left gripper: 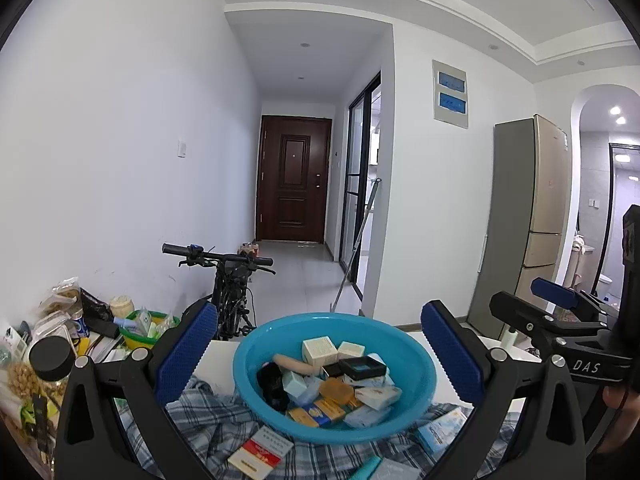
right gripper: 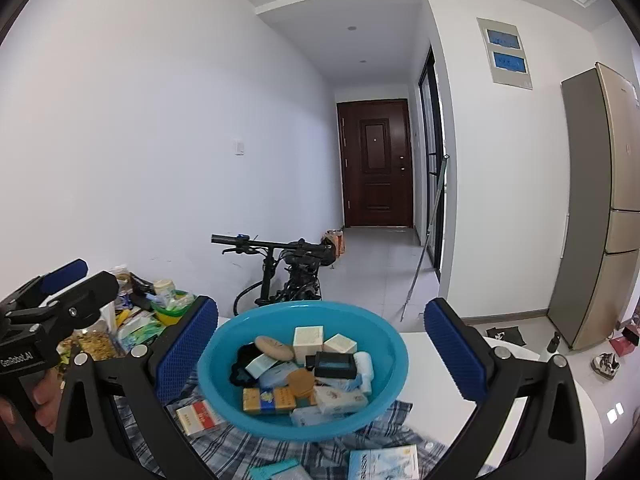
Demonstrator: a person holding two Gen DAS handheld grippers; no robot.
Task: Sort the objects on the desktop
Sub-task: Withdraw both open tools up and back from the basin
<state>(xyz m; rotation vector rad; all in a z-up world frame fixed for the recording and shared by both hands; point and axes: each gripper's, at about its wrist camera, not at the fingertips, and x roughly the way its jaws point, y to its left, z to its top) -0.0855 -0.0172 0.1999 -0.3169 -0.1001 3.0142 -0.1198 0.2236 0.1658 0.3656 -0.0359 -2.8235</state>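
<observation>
A blue plastic basin (left gripper: 248,364) (right gripper: 216,364) holds several small boxes and soaps on a plaid cloth (left gripper: 216,420) (right gripper: 248,452) on a white table. My left gripper (left gripper: 320,356) is open and empty, its blue pads on either side of the basin. My right gripper (right gripper: 322,350) is open and empty too, framing the same basin from the right. A red and white box (left gripper: 260,454) (right gripper: 200,416) and a light blue box (left gripper: 442,432) (right gripper: 382,464) lie on the cloth beside the basin.
A pile of snack bags, jars and a green bowl (left gripper: 144,334) (right gripper: 170,312) crowds the table's left side. A bicycle (left gripper: 230,292) (right gripper: 292,276) stands behind the table. A fridge (left gripper: 524,220) (right gripper: 600,200) stands at the right.
</observation>
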